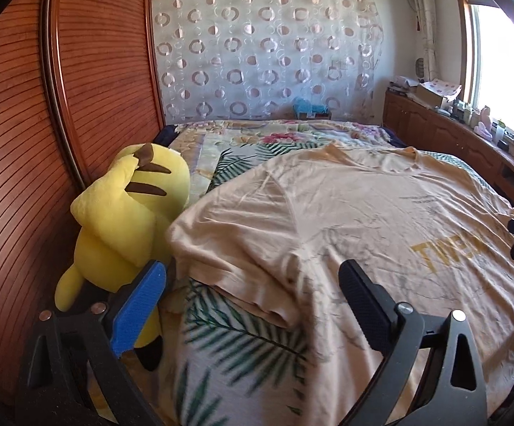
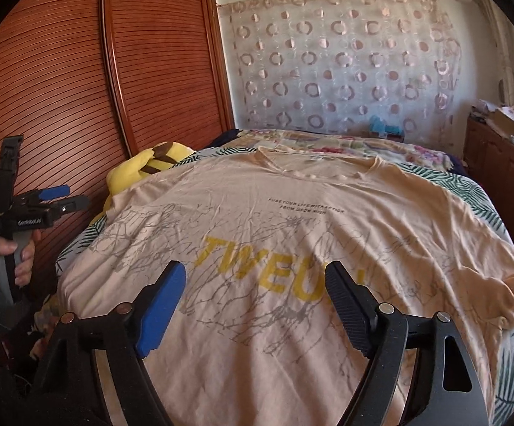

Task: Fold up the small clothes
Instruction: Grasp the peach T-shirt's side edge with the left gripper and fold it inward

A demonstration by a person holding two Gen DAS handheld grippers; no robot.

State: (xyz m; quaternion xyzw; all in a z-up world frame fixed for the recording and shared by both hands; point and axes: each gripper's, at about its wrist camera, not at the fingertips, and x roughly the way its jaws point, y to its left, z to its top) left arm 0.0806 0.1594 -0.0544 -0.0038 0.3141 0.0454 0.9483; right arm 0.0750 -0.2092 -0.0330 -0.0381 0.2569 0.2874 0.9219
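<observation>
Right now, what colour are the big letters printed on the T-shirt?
Yellow, on the peach T-shirt; the big letters show best in the right wrist view.

A bed [image 1: 257, 135] with a leaf-patterned cover fills the room. On the left stand brown slatted wardrobe doors [image 2: 79, 81]. A sheer curtain with circles [image 1: 264, 56] hangs on the far wall. A bright window [image 1: 498, 71] above a low wooden cabinet [image 1: 434, 124] gives daylight.
</observation>
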